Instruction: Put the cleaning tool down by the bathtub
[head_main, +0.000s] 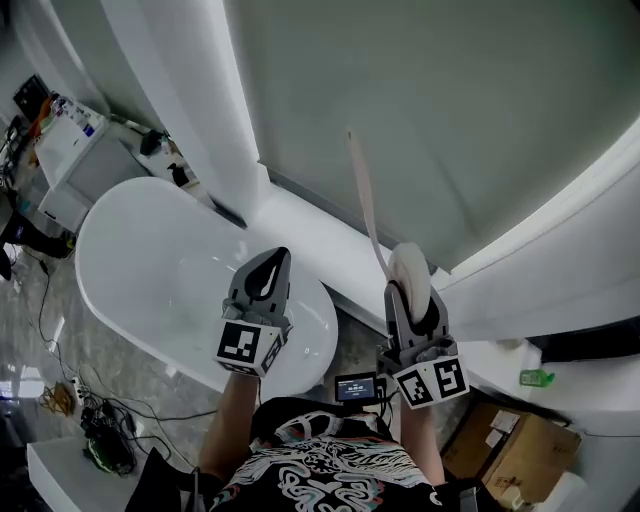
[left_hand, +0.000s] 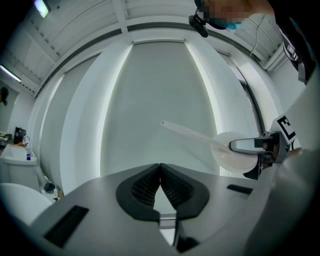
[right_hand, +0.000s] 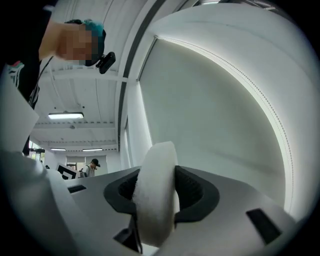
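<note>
The cleaning tool is a white round pad (head_main: 410, 268) on a long pale handle (head_main: 362, 200) that sticks up toward the grey wall. My right gripper (head_main: 410, 292) is shut on the pad, held in the air right of the white bathtub (head_main: 110, 215). In the right gripper view the pad (right_hand: 156, 195) is pinched edge-on between the black jaws (right_hand: 160, 181). My left gripper (head_main: 272, 262) hovers over the tub's near end, shut with nothing in it. In the left gripper view its jaws (left_hand: 160, 167) meet, and the tool (left_hand: 227, 150) shows at the right.
A white ledge (head_main: 300, 215) runs behind the tub along the wall. A cabinet with bottles (head_main: 70, 140) stands at the far left. Cables (head_main: 100, 430) lie on the marble floor at the lower left. A cardboard box (head_main: 510, 440) sits at the lower right.
</note>
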